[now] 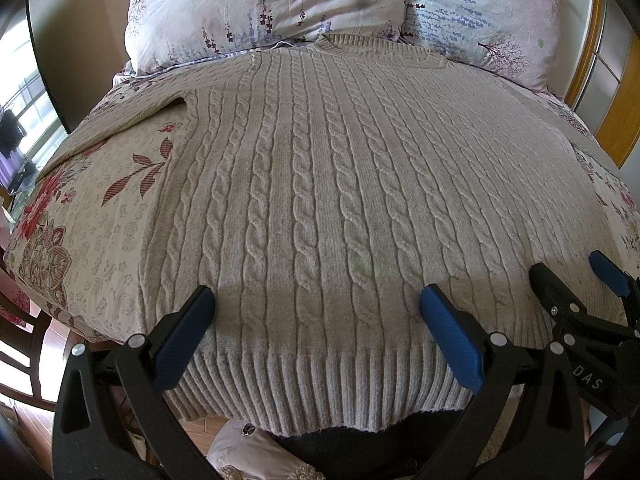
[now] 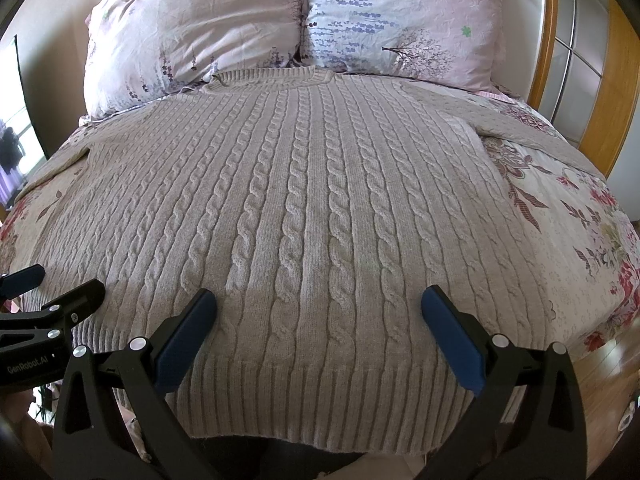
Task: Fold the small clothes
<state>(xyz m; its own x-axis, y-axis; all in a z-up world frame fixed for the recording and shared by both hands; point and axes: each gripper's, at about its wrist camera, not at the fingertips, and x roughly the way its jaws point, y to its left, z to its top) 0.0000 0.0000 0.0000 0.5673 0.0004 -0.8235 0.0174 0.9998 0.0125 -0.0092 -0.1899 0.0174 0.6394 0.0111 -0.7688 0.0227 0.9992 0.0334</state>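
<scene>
A beige cable-knit sweater (image 1: 320,184) lies flat, front up, on the bed, collar toward the pillows and ribbed hem nearest me; it also fills the right wrist view (image 2: 312,208). My left gripper (image 1: 318,300) is open and empty above the hem. My right gripper (image 2: 320,300) is open and empty above the hem too. The right gripper shows at the right edge of the left wrist view (image 1: 576,276). The left gripper shows at the left edge of the right wrist view (image 2: 60,284). One sleeve runs out to the left (image 1: 120,120), the other to the right (image 2: 520,120).
Two floral pillows (image 1: 264,8) (image 2: 400,16) lean at the head of the bed. A floral bedspread (image 1: 92,216) covers the bed. A wooden-framed door (image 2: 580,80) stands at the right. A wooden chair (image 1: 24,360) and wood floor lie at the lower left.
</scene>
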